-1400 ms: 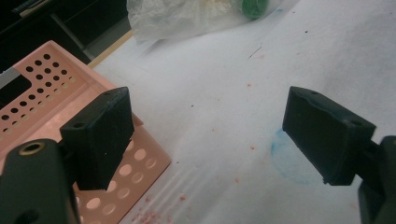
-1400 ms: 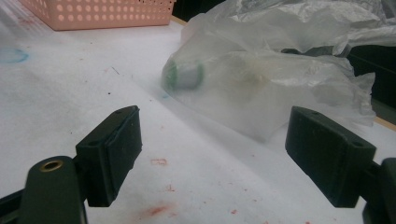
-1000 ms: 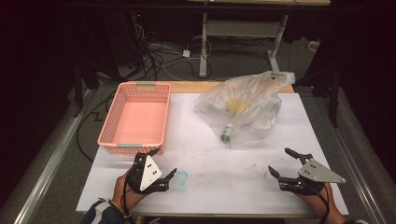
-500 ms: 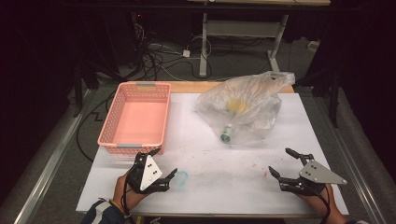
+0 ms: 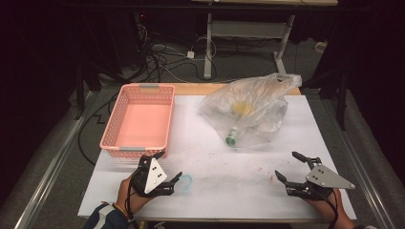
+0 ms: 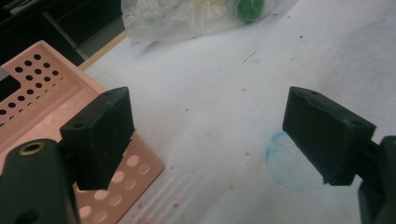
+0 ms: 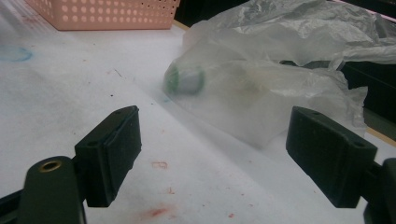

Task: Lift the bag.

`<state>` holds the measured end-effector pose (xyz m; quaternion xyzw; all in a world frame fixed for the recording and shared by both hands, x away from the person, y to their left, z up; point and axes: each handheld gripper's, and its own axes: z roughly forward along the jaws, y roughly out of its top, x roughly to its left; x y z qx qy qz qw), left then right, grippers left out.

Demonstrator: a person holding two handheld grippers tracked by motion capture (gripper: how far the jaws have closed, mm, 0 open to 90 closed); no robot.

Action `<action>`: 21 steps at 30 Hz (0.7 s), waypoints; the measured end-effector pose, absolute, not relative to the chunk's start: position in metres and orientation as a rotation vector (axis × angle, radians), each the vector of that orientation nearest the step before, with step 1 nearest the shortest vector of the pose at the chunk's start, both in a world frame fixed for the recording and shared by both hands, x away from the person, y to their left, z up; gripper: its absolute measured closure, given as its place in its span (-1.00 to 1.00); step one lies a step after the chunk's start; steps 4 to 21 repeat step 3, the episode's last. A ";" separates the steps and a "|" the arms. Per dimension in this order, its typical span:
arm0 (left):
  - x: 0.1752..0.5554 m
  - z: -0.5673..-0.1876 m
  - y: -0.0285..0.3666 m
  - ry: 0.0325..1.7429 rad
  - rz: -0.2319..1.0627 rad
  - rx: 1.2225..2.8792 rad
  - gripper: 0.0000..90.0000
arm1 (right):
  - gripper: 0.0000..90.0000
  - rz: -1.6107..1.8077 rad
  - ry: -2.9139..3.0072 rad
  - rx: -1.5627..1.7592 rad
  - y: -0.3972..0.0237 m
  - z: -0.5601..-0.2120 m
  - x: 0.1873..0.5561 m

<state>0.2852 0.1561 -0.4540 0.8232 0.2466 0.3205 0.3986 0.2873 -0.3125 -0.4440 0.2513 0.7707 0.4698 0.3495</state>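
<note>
Beyond both wide-open hand-held grippers, pink basket, plastic bag holding green-capped bottle

The table is covered with a white sheet, and it's been pretty well marked up: a blue ring is drawn near the front edge, and red specks are scattered to the right of it. A strip of bare wood is left showing along the back. Behind that, a tangle of cables is piled on the floor beside a grey desk frame.
</note>
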 end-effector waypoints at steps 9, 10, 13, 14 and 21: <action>0.287 -0.454 0.155 0.626 0.809 2.084 -0.65 | -0.58 1.218 2.000 0.649 -0.313 -0.445 0.288; 0.287 -0.454 0.155 0.626 0.809 2.084 -0.65 | -0.58 1.218 2.000 0.649 -0.313 -0.445 0.288; 0.287 -0.454 0.155 0.626 0.809 2.084 -0.65 | -0.58 1.218 2.000 0.649 -0.313 -0.445 0.288; 0.287 -0.454 0.155 0.626 0.809 2.084 -0.65 | -0.58 1.218 2.000 0.649 -0.313 -0.445 0.288; 0.287 -0.454 0.155 0.626 0.809 2.084 -0.65 | -0.58 1.218 2.000 0.649 -0.313 -0.445 0.288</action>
